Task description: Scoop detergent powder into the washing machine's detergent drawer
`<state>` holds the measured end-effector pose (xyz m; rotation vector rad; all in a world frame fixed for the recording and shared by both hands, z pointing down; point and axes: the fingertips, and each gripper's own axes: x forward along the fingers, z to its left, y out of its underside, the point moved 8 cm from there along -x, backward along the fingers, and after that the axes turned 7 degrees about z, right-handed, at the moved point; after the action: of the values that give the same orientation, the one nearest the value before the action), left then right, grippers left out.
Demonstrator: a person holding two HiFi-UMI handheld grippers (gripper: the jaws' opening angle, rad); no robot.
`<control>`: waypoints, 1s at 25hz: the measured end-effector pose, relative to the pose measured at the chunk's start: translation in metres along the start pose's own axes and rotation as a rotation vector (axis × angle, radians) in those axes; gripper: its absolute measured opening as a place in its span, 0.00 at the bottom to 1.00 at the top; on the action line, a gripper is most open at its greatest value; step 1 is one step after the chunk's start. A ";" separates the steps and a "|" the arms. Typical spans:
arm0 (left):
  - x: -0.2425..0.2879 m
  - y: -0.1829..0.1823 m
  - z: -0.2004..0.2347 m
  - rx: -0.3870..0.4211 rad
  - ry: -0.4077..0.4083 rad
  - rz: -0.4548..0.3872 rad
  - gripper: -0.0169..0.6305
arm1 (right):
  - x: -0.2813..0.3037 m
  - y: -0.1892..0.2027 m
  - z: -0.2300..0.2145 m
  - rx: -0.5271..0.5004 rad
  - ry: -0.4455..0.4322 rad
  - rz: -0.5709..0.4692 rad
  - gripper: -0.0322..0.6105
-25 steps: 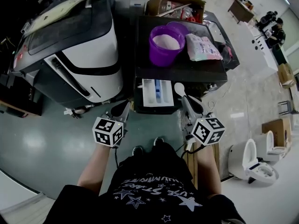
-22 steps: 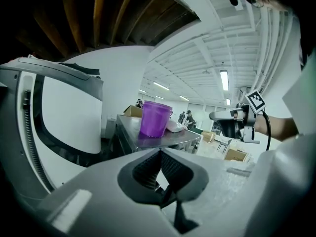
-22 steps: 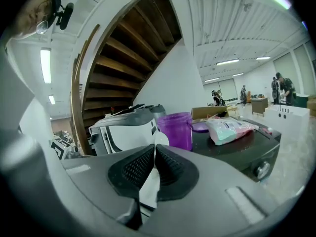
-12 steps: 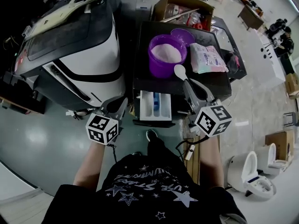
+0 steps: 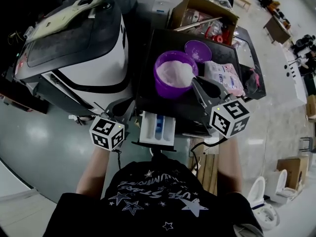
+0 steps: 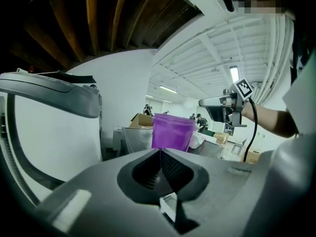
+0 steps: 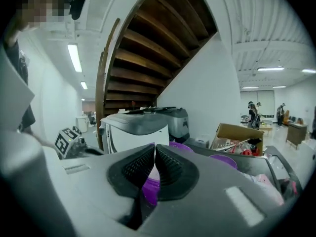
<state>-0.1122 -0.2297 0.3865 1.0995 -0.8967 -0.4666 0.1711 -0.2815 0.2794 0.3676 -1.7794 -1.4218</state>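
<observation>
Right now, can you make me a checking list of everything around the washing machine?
Surface: washing machine top, dark, crowded toward the back.
Job's things: purple tub open, white powder inside; detergent drawer pulled out; spoon held by its handle at the tub.
Clutter: purple lid, pink bag, cardboard box.
Grippers: right gripper shut on the spoon; left gripper shut and empty, beside the drawer.
Cables: black cable hangs below the right gripper.
Surroundings: white and black machine at left, toilets at right, people far off.
</observation>
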 end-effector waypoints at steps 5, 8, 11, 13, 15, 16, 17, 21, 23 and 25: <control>0.012 -0.006 0.003 -0.012 -0.029 0.002 0.04 | 0.023 -0.017 -0.020 -0.170 -0.077 0.179 0.11; 0.016 -0.008 0.003 -0.018 -0.044 -0.002 0.04 | 0.037 -0.021 -0.029 -0.273 -0.117 0.317 0.11; 0.019 -0.007 0.002 -0.019 -0.049 0.009 0.04 | 0.049 -0.020 -0.034 -0.357 -0.152 0.461 0.11; 0.020 -0.005 0.000 -0.016 -0.047 0.020 0.04 | 0.057 -0.020 -0.034 -0.393 -0.188 0.558 0.11; 0.020 -0.003 0.000 -0.017 -0.045 0.026 0.04 | 0.064 -0.020 -0.033 -0.408 -0.229 0.649 0.11; 0.020 -0.002 0.000 -0.018 -0.044 0.028 0.04 | 0.068 -0.019 -0.032 -0.415 -0.240 0.691 0.11; 0.020 -0.001 0.000 -0.020 -0.044 0.030 0.04 | 0.072 -0.019 -0.032 -0.426 -0.242 0.728 0.11; 0.020 0.002 -0.001 -0.024 -0.040 0.037 0.04 | 0.088 -0.015 -0.029 -0.470 -0.229 0.855 0.11; 0.020 0.003 -0.002 -0.021 -0.034 0.039 0.04 | 0.095 -0.012 -0.027 -0.480 -0.235 0.908 0.11; 0.020 0.004 -0.003 -0.017 -0.026 0.043 0.04 | 0.102 -0.010 -0.025 -0.507 -0.234 0.960 0.11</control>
<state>-0.0982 -0.2405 0.3976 1.0587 -0.9365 -0.4529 0.1230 -0.3691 0.3125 -0.8436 -1.3568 -1.1321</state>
